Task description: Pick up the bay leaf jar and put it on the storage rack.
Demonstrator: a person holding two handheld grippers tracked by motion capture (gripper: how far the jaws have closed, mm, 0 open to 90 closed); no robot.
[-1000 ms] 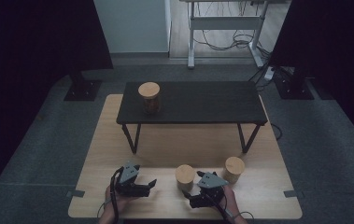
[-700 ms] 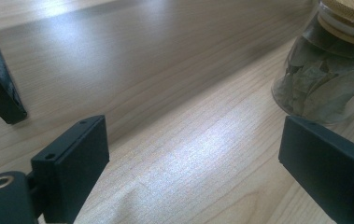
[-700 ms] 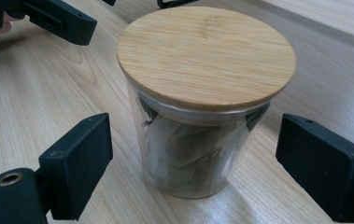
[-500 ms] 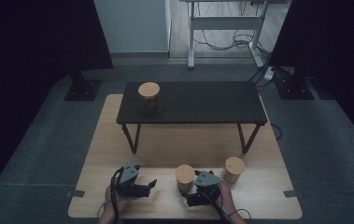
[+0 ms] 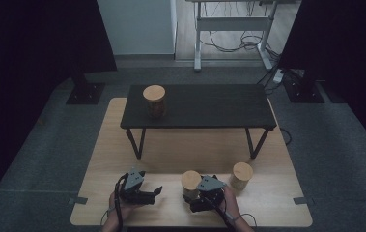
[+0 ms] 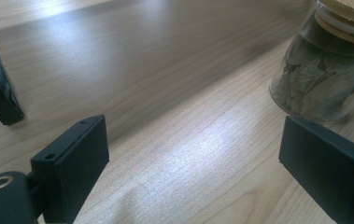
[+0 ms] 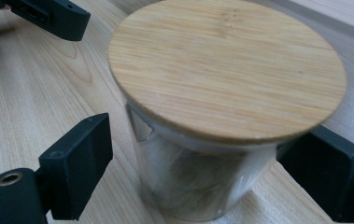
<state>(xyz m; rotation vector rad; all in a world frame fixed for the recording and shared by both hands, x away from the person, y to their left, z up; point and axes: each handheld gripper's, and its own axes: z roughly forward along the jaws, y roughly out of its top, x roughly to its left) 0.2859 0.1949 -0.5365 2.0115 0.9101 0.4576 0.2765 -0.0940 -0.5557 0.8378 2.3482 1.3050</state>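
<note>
The right gripper [image 5: 193, 202] has its jaws wide apart with a jar [image 5: 190, 184] sitting between them. In the right gripper view the left pad stands clear of the glass with a visible gap, and the right one is tucked behind the jar [image 7: 202, 154] under the lid [image 7: 226, 70], so I can't tell if it's touching there. Not squeezing it as far as I can see, so open around the jar, not gripping. The jar stands upright on the wooden board [image 5: 287, 203] and has a round bamboo lid and what looks like dried leaves inside.

The left gripper [image 5: 155, 192] is just beside, to the left, also open with nothing between the jaws. In its own view it's bare wood between the pads, with the same leafy jar [image 6: 324, 79] off at the upper right.

A second jar [image 5: 242, 175] with the same kind of lid is on the board too, near the first, to the right. Beyond that there's a low dark counter [image 5: 204, 108] standing on the board, with a third jar [image 5: 154, 100] upright near its left end. Grey carpet [image 5: 40, 159] all around, and a white desk frame [image 5: 233, 29] with cables at the back.
</note>
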